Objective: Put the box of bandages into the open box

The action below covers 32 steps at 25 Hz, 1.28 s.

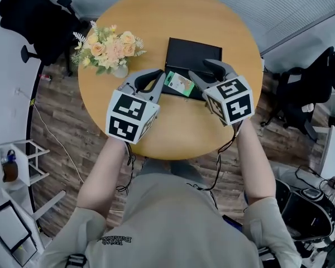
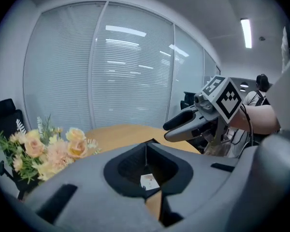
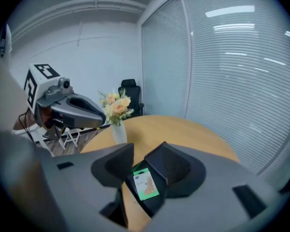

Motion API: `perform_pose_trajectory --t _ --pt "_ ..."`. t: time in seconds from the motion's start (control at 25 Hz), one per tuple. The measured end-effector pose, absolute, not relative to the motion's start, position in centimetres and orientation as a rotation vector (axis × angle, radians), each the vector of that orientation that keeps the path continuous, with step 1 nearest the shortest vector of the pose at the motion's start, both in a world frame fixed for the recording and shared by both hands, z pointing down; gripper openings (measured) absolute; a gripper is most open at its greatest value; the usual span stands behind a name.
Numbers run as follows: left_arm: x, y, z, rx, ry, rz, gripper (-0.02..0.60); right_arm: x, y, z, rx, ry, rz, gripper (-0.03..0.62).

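Note:
The green-and-white box of bandages (image 1: 178, 84) lies flat at the near left end of the open black box (image 1: 192, 57) on the round wooden table (image 1: 173, 127). Both grippers hang above the table's near half, pointing at the black box. My left gripper (image 1: 159, 81) is left of the bandage box, its fingertips meeting with nothing between them. My right gripper (image 1: 199, 68) hovers over the black box's right part, jaws apart and empty. In the right gripper view the box of bandages (image 3: 146, 183) shows through the gap between the jaws (image 3: 147, 149). In the left gripper view only a corner of it (image 2: 149, 181) shows.
A vase of peach and cream flowers (image 1: 109, 49) stands on the table left of the black box. Black office chairs (image 1: 36, 15) (image 1: 310, 94) stand beside the table on both sides. A white rack (image 1: 22, 161) is on the floor at left.

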<state>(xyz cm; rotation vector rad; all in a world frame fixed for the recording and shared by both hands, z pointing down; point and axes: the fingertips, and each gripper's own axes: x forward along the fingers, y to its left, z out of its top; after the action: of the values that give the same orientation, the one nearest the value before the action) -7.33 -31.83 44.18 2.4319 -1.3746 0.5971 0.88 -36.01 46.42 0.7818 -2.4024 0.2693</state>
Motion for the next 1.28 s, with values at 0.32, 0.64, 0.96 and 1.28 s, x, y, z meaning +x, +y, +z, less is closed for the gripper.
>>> perform_pose_trajectory --t 0.32,0.64,0.96,1.28 --pt "-6.2 -30.5 35.8 2.625 -1.438 0.521 0.025 4.1 -34.6 36.2 1.103 -2.539 0.153 0.075" --pt "-4.4 -27.6 27.8 2.830 -1.505 0.441 0.025 5.9 -29.7 28.3 1.219 -2.630 -0.016 0.044" --pt "-1.5 -22.5 22.4 2.971 -1.485 0.325 0.025 9.1 -24.0 21.7 1.444 -2.714 -0.142 0.041" --pt "-1.5 -20.3 22.2 2.999 -1.533 0.307 0.025 11.6 -20.5 19.4 1.581 -2.701 -0.292 0.041"
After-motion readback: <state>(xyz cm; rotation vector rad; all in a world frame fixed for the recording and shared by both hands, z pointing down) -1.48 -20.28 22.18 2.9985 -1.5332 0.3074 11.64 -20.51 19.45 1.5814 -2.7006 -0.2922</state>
